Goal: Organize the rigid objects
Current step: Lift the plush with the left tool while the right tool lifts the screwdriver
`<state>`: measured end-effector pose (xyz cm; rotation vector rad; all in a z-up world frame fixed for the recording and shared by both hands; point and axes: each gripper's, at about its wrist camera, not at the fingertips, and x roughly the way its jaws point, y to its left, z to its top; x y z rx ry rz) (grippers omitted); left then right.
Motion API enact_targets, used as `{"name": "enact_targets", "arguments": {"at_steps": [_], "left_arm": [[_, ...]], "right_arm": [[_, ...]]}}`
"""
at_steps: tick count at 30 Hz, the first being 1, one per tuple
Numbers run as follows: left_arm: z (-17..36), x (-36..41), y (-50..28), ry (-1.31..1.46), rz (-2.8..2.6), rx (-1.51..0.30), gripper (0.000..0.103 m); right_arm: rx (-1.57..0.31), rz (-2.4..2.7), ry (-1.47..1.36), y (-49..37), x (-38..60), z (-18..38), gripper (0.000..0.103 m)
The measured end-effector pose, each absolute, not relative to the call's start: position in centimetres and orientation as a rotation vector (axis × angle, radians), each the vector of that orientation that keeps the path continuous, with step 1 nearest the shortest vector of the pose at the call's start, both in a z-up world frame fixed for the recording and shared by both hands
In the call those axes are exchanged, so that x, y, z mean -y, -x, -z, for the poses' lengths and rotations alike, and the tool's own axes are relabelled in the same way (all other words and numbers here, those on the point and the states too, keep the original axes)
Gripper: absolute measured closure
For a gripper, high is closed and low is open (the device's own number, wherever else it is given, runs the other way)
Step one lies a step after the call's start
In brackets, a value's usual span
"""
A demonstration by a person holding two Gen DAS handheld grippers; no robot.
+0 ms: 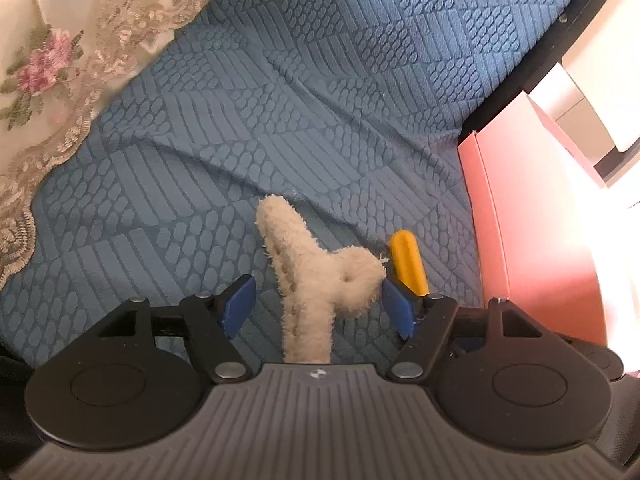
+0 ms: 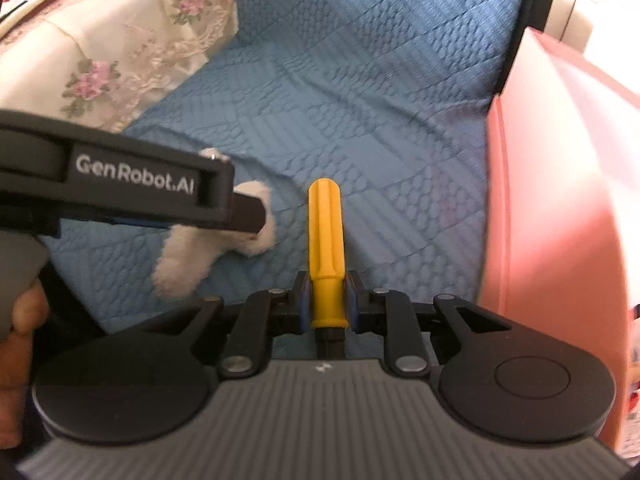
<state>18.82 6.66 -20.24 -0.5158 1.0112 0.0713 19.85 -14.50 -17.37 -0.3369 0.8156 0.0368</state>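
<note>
**Fluffy clip between open jaws, yellow handle gripped**

The fluffy hair clip (image 1: 316, 280) lies on the blue quilted cover (image 1: 320, 100), directly between the two blue pads of the left gripper (image 1: 318, 306). Its long arm points up and away from the camera, and its short rounded arm bends to the right. The rounded arm reaches the right pad (image 1: 398, 310) and seems to touch it, but the fuzzy edge makes this hard to say. The left pad (image 1: 240, 304) stands clearly apart from the clip, with bare blue cover between them. The jaws of the left gripper are wide apart and do not press on the clip.

In the right wrist view, the right gripper (image 2: 327, 300) is closed on the yellow handle (image 2: 325, 248) of a tool. Both blue pads press on the narrow lower part of the handle, and the thick ribbed part points forward over the cover. A dark shaft continues below the handle toward the camera; the tip of it is hidden.

The yellow handle is just to the right of the left gripper, near its right finger. The left gripper's black body (image 2: 132, 184) crosses the left side of the right wrist view and hides part of the clip. A pink box (image 1: 532, 240) stands at the right, and a flowered lace cloth (image 1: 52, 72) lies at the upper left.
</note>
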Motion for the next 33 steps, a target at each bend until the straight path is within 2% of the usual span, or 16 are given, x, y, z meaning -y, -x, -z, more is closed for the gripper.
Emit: {"name": "enact_targets", "arguments": {"at_steps": [9,13,16,33], "left_arm": [[20.9,-5.9,-19.1,0.463,-0.091,-0.978,0.03],[20.8,-5.8,-19.1,0.485,-0.072,-0.968,0.042],[20.5,-5.9,-19.0,0.483,-0.077,-0.962,0.045],[16.2,-6.6,-17.0,0.517,-0.029,-0.883,0.046]], "right_arm": [[-0.811,-0.026,0.341,-20.0,14.8,17.7,0.08],[-0.802,-0.023,0.337,-19.9,14.8,17.8,0.08],[-0.803,-0.019,0.331,-19.9,14.7,17.6,0.08],[-0.704,-0.031,0.257,-17.5,15.6,12.9,0.081]]}}
